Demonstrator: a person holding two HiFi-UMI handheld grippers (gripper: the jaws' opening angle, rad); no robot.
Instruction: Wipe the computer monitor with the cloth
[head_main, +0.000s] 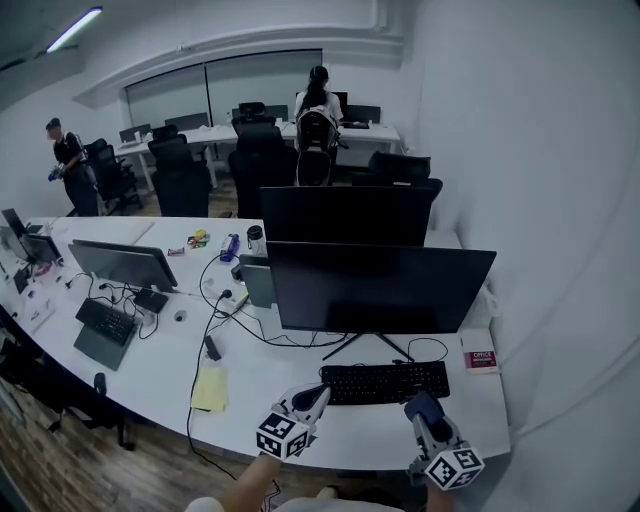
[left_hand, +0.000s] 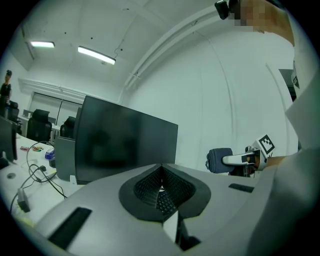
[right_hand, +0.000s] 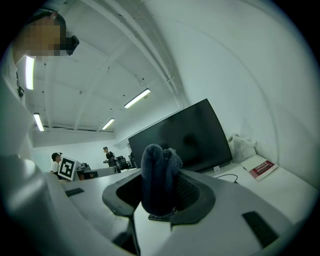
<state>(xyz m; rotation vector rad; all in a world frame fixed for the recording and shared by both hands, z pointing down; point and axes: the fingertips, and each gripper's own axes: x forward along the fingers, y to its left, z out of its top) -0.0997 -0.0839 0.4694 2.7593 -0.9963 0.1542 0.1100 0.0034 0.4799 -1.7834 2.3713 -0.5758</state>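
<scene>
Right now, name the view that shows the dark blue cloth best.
The right gripper view: the dark blue folded cloth fills its centre, clamped in the right gripper's jaws. The head view shows a small blue lump above that gripper; the left gripper view shows it small, side-on, at right.

Black keyboard (head_main: 385, 382), red book (head_main: 480, 360), yellow notepad (head_main: 211, 389)

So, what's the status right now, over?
Left gripper shut, empty. Right gripper shut on cloth. Monitor ahead, untouched. Keyboard in front, nothing blocking screen.
</scene>
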